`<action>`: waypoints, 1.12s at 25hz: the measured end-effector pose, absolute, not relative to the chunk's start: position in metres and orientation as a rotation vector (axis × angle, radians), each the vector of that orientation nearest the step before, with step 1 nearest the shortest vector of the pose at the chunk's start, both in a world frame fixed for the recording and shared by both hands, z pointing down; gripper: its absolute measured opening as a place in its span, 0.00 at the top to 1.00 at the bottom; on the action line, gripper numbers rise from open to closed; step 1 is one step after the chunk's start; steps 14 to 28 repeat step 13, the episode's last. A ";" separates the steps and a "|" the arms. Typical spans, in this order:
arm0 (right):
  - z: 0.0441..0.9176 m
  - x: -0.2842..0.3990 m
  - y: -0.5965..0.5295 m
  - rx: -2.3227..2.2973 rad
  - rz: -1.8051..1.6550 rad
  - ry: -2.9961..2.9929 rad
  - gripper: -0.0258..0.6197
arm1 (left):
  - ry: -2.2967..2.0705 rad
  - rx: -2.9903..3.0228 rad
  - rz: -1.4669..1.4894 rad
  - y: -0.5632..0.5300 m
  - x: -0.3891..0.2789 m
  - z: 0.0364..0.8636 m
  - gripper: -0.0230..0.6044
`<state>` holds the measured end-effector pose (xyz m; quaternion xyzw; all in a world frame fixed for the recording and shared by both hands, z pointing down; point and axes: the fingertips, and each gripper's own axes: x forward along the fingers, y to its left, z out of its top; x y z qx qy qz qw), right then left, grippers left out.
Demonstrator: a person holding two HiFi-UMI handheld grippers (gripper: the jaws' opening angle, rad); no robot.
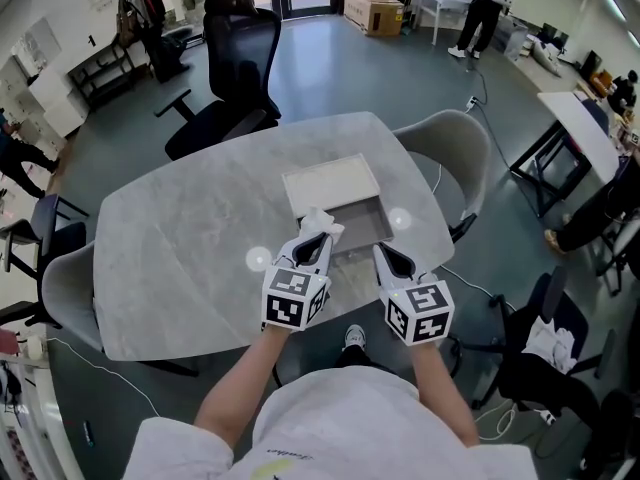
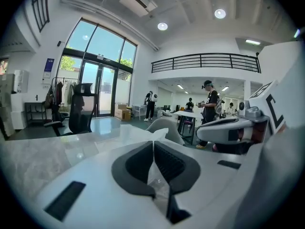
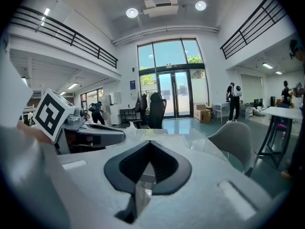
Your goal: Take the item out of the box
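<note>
A shallow white box lies open on the grey table, its lid lying beside it on the far side. My left gripper hangs over the box's near left corner, shut on a crumpled white wrapped item that pokes up past its tips. In the left gripper view the jaws pinch that thin pale material. My right gripper is at the box's near right corner. Its jaws are closed, with a thin pale edge between them that looks like the box wall.
Grey chairs stand at the table's far right and near left, and a black office chair behind it. People stand far back by a white table. A dark chair with clutter is at my right.
</note>
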<state>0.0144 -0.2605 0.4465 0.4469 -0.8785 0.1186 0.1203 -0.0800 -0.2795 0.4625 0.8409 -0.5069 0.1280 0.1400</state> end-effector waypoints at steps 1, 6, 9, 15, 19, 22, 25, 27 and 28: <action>0.446 0.015 -0.260 1.306 0.346 -2.567 0.95 | -1.465 2.430 0.371 -0.279 -0.080 0.463 0.94; 0.445 0.013 -0.261 1.307 0.343 -2.566 0.95 | -1.463 2.432 0.372 -0.279 -0.082 0.461 0.94; 0.443 0.011 -0.260 1.305 0.345 -2.565 0.95 | -1.462 2.431 0.377 -0.278 -0.083 0.459 0.94; 0.444 0.012 -0.259 1.303 0.345 -2.565 0.95 | -1.462 2.427 0.384 -0.277 -0.083 0.461 0.94; 0.444 0.012 -0.259 1.303 0.345 -2.565 0.95 | -1.462 2.427 0.384 -0.277 -0.083 0.461 0.94; 0.444 0.012 -0.259 1.303 0.345 -2.565 0.95 | -1.462 2.427 0.384 -0.277 -0.083 0.461 0.94; 0.444 0.012 -0.259 1.303 0.345 -2.565 0.95 | -1.462 2.427 0.384 -0.277 -0.083 0.461 0.94; 0.444 0.012 -0.259 1.303 0.345 -2.565 0.95 | -1.462 2.427 0.384 -0.277 -0.083 0.461 0.94; 0.444 0.012 -0.259 1.303 0.345 -2.565 0.95 | -1.462 2.427 0.384 -0.277 -0.083 0.461 0.94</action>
